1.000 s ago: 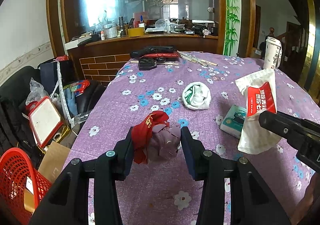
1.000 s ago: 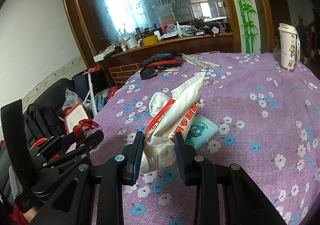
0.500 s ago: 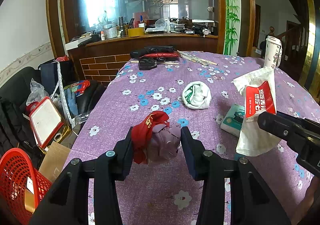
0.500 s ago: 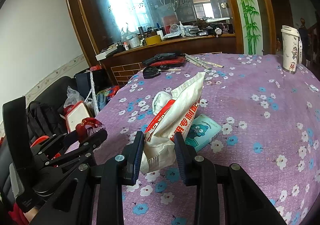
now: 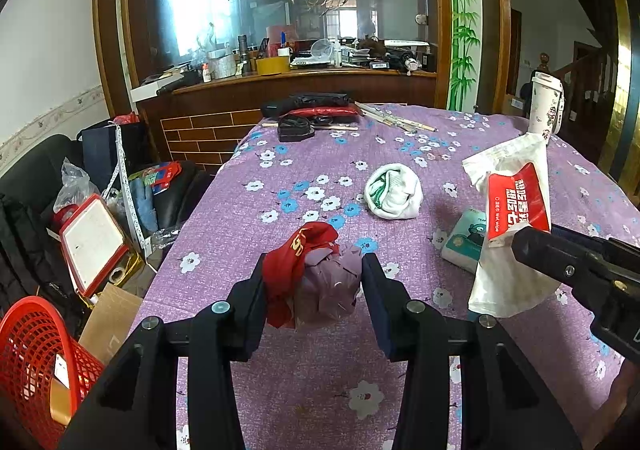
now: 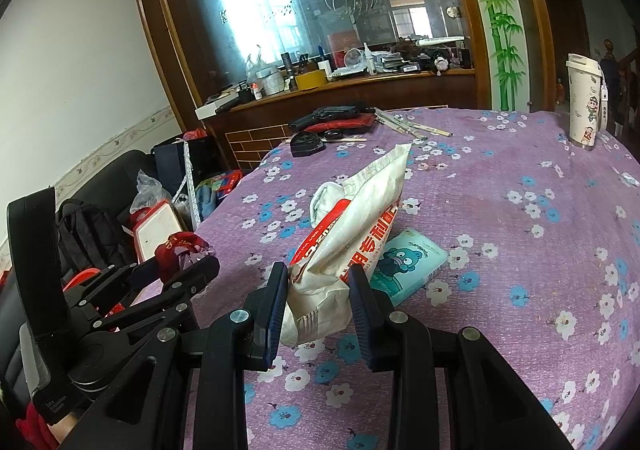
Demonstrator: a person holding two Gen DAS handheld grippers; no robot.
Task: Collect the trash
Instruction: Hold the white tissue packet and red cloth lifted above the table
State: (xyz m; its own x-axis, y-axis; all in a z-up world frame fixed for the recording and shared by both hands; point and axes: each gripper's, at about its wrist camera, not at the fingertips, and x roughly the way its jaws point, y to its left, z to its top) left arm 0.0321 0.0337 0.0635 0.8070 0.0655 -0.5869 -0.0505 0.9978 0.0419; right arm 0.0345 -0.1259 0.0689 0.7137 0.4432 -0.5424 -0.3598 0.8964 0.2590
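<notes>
My left gripper (image 5: 314, 270) is shut on a crumpled red and purple wad (image 5: 320, 282), held just above the purple flowered tablecloth (image 5: 280, 370). The right wrist view shows the same wad (image 6: 180, 246) at the left gripper's (image 6: 188, 264) tips. My right gripper (image 6: 318, 278) is shut on the lower end of a white and red wrapper bag (image 6: 352, 226), which stands up from its jaws. From the left wrist, the bag (image 5: 516, 201) hangs at the right above a black finger (image 5: 560, 266) of the right gripper.
A crumpled white and green ball (image 5: 394, 191) and a teal tissue pack (image 6: 408, 262) lie mid-table. A tall printed cup (image 6: 584, 105) stands at the far right, and black items (image 5: 304, 113) lie at the far edge. A red mesh basket (image 5: 32, 362) stands on the floor to the left.
</notes>
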